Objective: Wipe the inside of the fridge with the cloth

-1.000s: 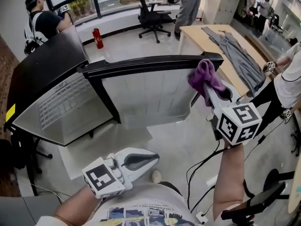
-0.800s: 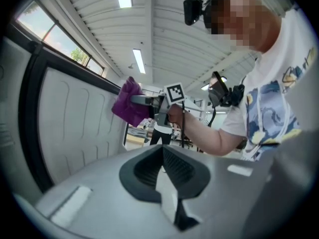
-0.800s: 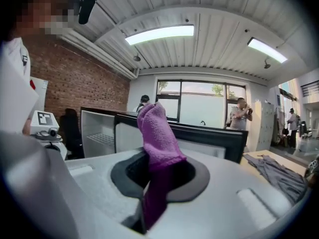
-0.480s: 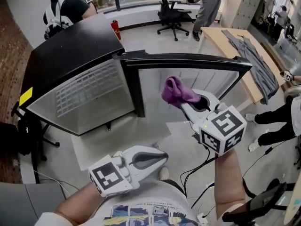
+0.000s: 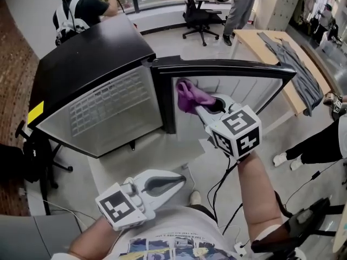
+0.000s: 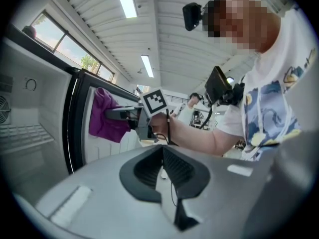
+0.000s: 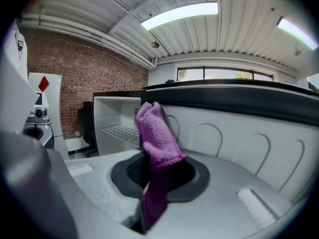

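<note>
A small black fridge stands with its door swung open to the right. Its white inside with a wire shelf faces me. My right gripper is shut on a purple cloth, which it holds up at the door's hinge side, in front of the white door liner. In the right gripper view the cloth sticks up from the jaws, with the fridge's inside beyond. My left gripper hangs low near my body, shut and with nothing in it. It looks toward the cloth.
A wooden table with a grey garment stands behind the door. An office chair and two people are at the back. Another person is at the right. Cables lie on the floor by my feet.
My right gripper has carried the cloth left along the open door, from its outer end to the hinge side by the fridge opening. The left gripper stays low and shut.
</note>
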`<state>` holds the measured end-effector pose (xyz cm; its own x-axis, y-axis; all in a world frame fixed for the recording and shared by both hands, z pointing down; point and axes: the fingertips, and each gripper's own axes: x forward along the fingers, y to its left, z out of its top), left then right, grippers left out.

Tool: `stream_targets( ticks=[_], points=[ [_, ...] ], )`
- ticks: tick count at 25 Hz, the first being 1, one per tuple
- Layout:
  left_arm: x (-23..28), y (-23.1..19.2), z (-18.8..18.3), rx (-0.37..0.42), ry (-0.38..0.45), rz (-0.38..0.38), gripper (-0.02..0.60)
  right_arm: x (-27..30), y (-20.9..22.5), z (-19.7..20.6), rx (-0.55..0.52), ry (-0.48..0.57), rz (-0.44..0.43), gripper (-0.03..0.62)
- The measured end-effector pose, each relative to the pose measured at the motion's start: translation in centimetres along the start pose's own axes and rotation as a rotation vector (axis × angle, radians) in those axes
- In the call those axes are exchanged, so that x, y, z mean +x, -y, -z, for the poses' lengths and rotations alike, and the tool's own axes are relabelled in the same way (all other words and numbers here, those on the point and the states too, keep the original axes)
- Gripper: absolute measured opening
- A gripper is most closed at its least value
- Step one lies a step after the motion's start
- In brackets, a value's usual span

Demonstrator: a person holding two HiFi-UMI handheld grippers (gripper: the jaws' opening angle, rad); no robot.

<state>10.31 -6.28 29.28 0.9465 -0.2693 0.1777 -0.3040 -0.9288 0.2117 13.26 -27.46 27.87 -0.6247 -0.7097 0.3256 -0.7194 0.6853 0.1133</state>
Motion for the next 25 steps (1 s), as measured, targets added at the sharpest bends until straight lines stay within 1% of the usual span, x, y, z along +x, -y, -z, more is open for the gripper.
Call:
stream_targets(
  ticks=[5, 11, 17, 25],
  points=[
    [0.5, -0.1, 0.2, 0.000, -0.009, 0.012, 0.006, -1.2, 2.5, 1.3, 0.012, -0.020, 0.074, 0.054],
    [2.5, 0.7, 0.2, 0.007, -0.018, 0.063, 0.006, -3.8, 5.6, 3.3, 0.032, -0.048, 0.164, 0.054],
    [4.5, 1.5, -0.1, 0.009, -0.020, 0.094, 0.006, -6.3, 8.6, 4.9, 0.057, -0.057, 0.229, 0.054],
    [6.6, 2.2, 0.0, 0.013, -0.038, 0.109, 0.006, -9.3, 12.2, 6.6, 0.084, -0.066, 0.317, 0.054]
  ],
)
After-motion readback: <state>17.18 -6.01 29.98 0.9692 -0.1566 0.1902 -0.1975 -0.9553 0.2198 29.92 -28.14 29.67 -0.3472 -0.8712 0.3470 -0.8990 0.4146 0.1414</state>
